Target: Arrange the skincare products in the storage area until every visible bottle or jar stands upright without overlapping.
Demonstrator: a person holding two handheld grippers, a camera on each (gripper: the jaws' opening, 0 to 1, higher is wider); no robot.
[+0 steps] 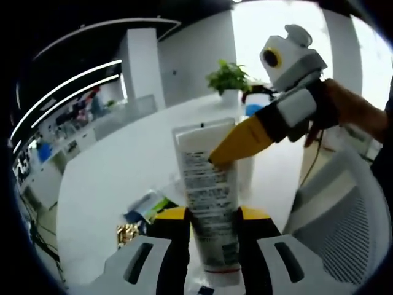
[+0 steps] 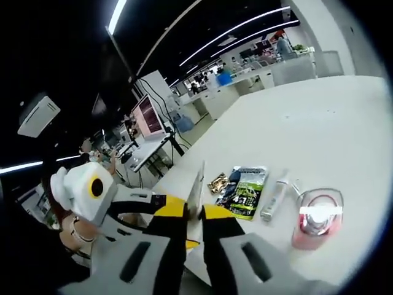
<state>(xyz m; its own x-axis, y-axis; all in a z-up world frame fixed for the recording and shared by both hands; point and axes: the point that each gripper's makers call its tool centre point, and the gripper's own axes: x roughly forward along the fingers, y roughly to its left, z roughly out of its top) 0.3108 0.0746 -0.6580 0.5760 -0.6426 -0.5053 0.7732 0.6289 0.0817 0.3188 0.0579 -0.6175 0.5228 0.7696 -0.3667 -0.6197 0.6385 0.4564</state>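
**Tube lifted over the white table, gripped from both ends**

Left gripper view, left to right: on the white table (image 1: 123,166), well below and left of the tube, a green-and-blue sachet (image 1: 147,206) and, just beside it, a small gold-wrapped item (image 1: 127,234). At centre, the left gripper (image 1: 212,224) clenched on the lower body of a white squeeze tube (image 1: 209,203), printed text facing the camera, flat crimped end away from the jaws, cap end hidden between them. Right of the tube's top, the right gripper (image 1: 216,161) reaching in, one yellow finger across the tube's upper face; the second finger hidden behind. Beyond the tube, a potted plant (image 1: 228,78) on the table's far edge. Further right, a person's hand (image 1: 344,107) on that gripper's handle.

Right gripper view, left to right: the left gripper (image 2: 163,212) at lower left, clasping the tube (image 2: 195,190), seen edge-on as a thin blade rising between the right gripper's (image 2: 193,230) own yellow fingers, closed against it. Right of the tube, on the table (image 2: 319,117): the gold-wrapped item (image 2: 218,182), the sachet (image 2: 245,190), a slim white tube (image 2: 274,196) lying flat, then a pink pump bottle (image 2: 316,218) standing upright, all apart from each other.
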